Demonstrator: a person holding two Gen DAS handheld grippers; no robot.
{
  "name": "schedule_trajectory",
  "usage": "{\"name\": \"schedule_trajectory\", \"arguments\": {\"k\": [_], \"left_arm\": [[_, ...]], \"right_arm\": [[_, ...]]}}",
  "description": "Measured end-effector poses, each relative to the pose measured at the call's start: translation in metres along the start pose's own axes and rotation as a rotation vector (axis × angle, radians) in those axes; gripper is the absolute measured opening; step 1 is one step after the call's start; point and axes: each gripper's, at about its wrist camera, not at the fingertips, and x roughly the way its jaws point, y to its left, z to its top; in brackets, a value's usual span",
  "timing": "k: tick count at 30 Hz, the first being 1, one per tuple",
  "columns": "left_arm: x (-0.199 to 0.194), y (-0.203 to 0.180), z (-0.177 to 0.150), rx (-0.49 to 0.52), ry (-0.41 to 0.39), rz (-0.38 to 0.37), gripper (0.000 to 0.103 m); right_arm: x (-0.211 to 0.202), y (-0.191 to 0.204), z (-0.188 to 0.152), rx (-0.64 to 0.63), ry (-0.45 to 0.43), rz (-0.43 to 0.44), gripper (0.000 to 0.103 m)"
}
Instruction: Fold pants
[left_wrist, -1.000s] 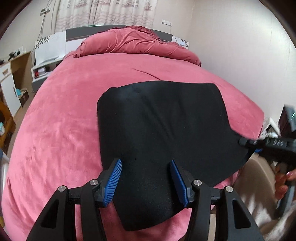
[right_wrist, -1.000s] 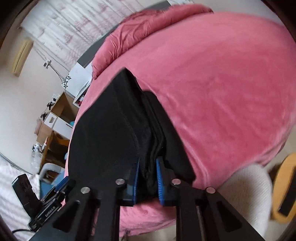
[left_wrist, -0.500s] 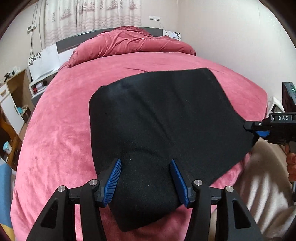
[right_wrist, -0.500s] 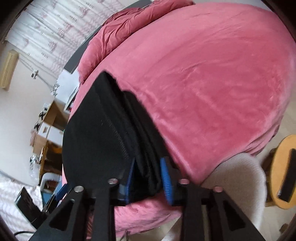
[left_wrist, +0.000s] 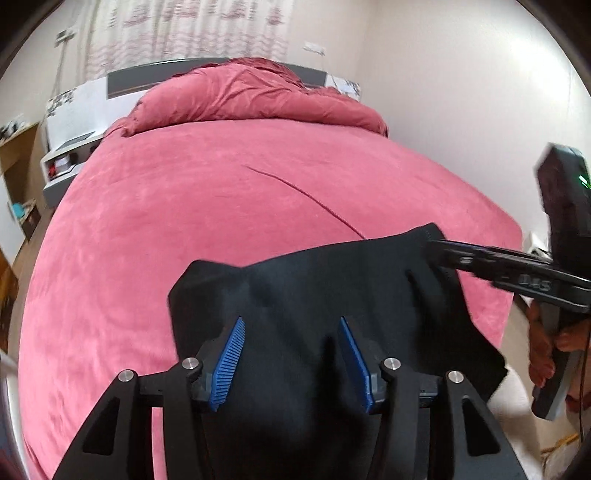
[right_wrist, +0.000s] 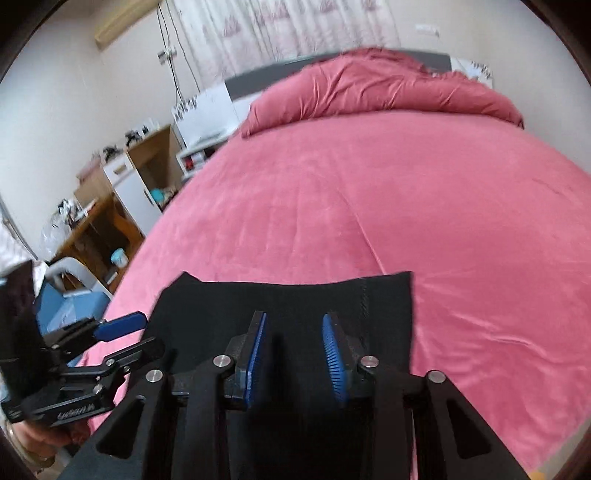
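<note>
The black pants (left_wrist: 325, 295) lie folded at the near edge of the pink bed (left_wrist: 221, 206); they also show in the right wrist view (right_wrist: 295, 299). My left gripper (left_wrist: 291, 360) is open and hovers over the pants' near part with nothing between its blue pads. My right gripper (right_wrist: 295, 354) is open above the pants, its pads apart. In the left wrist view the right gripper (left_wrist: 443, 251) reaches in from the right, its tip at the pants' far right corner. The left gripper (right_wrist: 125, 332) shows at the left of the right wrist view.
A rumpled pink duvet (left_wrist: 255, 99) lies at the bed's head, below the curtains. Wooden shelves and a white cabinet (right_wrist: 133, 184) stand left of the bed. A white wall (left_wrist: 461, 92) is on the right. A pale chair cushion (left_wrist: 513, 398) is near the bed's corner.
The right gripper has opened and let go of the pants' folded edge. Both cameras have pulled back and tilted up. The pants now lie in a smaller, shorter shape near the bed's edge.
</note>
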Motion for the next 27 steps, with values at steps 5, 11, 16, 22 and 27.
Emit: {"name": "schedule_trajectory", "arguments": {"k": [5, 11, 16, 22, 27], "left_arm": [[0.038, 0.001, 0.008, 0.092, 0.046, 0.037, 0.049], [0.079, 0.025, 0.011, -0.032, 0.078, 0.020, 0.051], [0.079, 0.034, 0.005, -0.072, 0.049, -0.003, 0.051], [0.031, 0.057, -0.007, -0.266, 0.000, -0.072, 0.053], [0.004, 0.082, -0.041, -0.444, 0.038, -0.126, 0.074]], "right_arm": [[0.041, -0.025, -0.004, 0.012, 0.055, -0.130, 0.006], [0.060, -0.069, -0.024, 0.155, 0.020, -0.141, 0.000], [0.061, -0.084, -0.027, 0.238, 0.007, -0.121, 0.000], [0.015, -0.083, -0.030, 0.258, -0.043, -0.104, 0.072], [-0.019, -0.080, -0.054, 0.267, -0.022, -0.032, 0.084]]}}
